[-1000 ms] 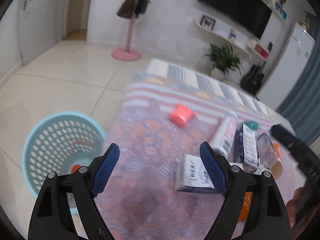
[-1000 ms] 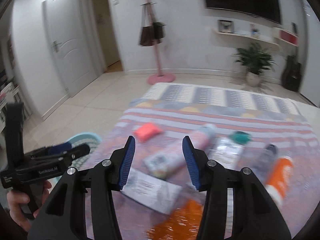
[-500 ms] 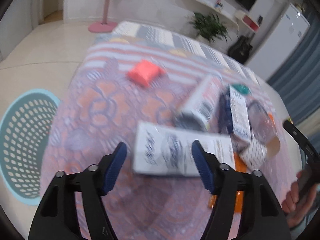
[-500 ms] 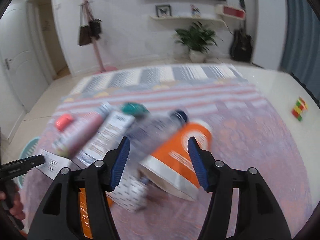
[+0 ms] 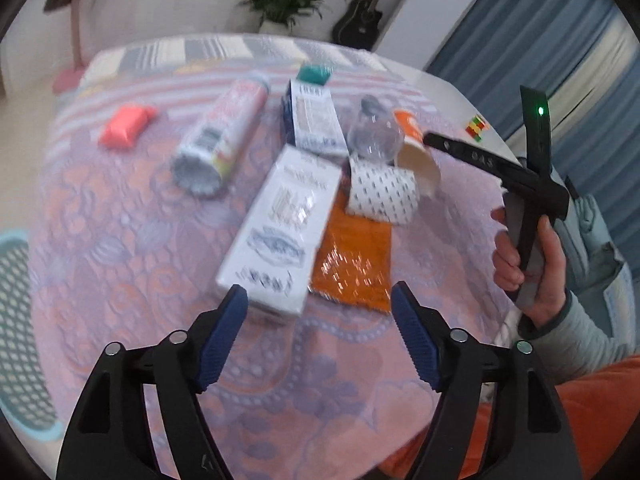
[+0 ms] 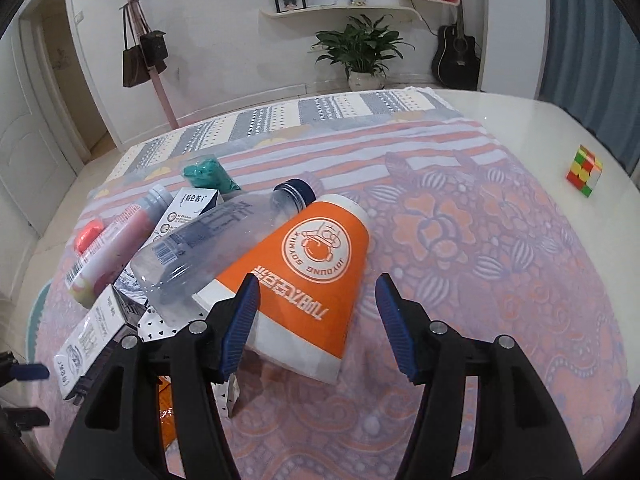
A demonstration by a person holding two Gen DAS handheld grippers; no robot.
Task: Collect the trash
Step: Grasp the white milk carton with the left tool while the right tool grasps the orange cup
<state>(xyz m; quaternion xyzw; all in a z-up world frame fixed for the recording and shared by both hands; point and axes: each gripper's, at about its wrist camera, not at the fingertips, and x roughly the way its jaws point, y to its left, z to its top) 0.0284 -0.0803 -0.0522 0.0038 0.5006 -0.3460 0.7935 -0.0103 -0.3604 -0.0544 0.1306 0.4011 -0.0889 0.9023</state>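
Note:
Trash lies on a patterned cloth. In the left wrist view my left gripper [image 5: 320, 334] is open and empty, just short of a white carton [image 5: 284, 228] and an orange foil wrapper [image 5: 354, 264]. Beyond lie a dotted paper cup [image 5: 382, 192], a can [image 5: 224, 132], a second carton [image 5: 314, 118] and a red packet [image 5: 124, 126]. In the right wrist view my right gripper [image 6: 318, 326] is open and empty, its jaws either side of the wide end of an orange paper cup [image 6: 308, 280]. A clear plastic bottle [image 6: 216, 248] lies left of that cup.
A teal basket [image 5: 18, 320] stands on the floor at the left of the cloth. A green wad [image 6: 208, 174] lies at the far side of the pile. A colour cube [image 6: 583, 170] sits on the bare white surface at the right.
My left gripper has swung right from the basket to the white carton and wrapper. My right gripper has swung right and closed in on the orange cup. Both stay open.

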